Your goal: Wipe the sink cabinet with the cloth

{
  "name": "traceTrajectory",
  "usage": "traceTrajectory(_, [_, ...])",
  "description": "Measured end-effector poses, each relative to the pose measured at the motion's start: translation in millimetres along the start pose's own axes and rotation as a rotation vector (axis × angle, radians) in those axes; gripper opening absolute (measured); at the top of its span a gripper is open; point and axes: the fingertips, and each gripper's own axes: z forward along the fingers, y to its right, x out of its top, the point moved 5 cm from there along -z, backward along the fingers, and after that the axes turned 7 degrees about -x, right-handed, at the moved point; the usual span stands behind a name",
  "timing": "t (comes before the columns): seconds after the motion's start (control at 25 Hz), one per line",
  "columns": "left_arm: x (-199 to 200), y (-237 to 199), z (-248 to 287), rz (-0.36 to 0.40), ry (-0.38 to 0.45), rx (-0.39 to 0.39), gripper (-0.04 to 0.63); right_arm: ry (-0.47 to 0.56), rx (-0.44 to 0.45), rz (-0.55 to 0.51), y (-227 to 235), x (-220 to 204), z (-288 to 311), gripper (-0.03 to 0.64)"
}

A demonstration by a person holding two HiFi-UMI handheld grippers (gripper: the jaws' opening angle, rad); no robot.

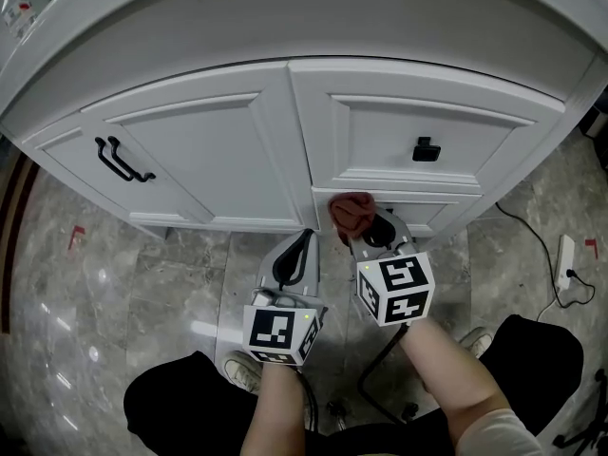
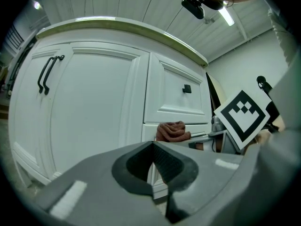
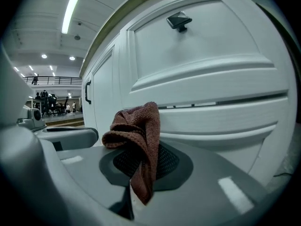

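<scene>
The wipe seems about to start: mid-frame in the head view, the right gripper point(image 1: 372, 234) clamps the crumpled reddish-brown knitted cloth point(image 1: 352, 213) just at the white panelled sink cabinet point(image 1: 218, 150), at its lower drawer front. Next it needs firm pressing and sweeping strokes. The left gripper point(image 1: 294, 255), its jaws together and empty, is held level just left of it, with both forearms reaching up from the bottom edge

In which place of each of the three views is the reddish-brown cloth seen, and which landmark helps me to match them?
Head view: the cloth is just right of centre, at the tip of the right gripper.
Left gripper view: small, slightly right of centre, below the middle.
Right gripper view: large, left of centre, clamped in that gripper.
Shared landmark: the square black knob, above the cloth in all three.
</scene>
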Motion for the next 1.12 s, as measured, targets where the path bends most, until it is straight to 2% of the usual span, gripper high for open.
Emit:
traceTrajectory(0.32, [0.8, 21.7, 19.2, -0.002, -0.001, -0.055, 0.000, -0.032, -0.051, 0.046, 32.1, -9.1, -9.7, 0.086])
traceTrajectory(0.72, [-0.2, 50.3, 41.3, 0.003, -0.010, -0.111, 0.000, -0.050, -0.083, 0.159, 68.7, -10.8, -29.1, 0.092])
traceTrajectory(0.88, [-5.3, 65.7, 49.9, -0.010, -0.014, -0.138, 0.000, -0.027, -0.130, 0.170, 87.3, -4.6, -45.1, 0.089])
traceTrajectory(1.12, [-13.3, 92.0, 60.0, 0.021, -0.046, -0.194, 0.000, -0.012, -0.192, 0.194, 117.9, -4.3, -63.0, 0.087])
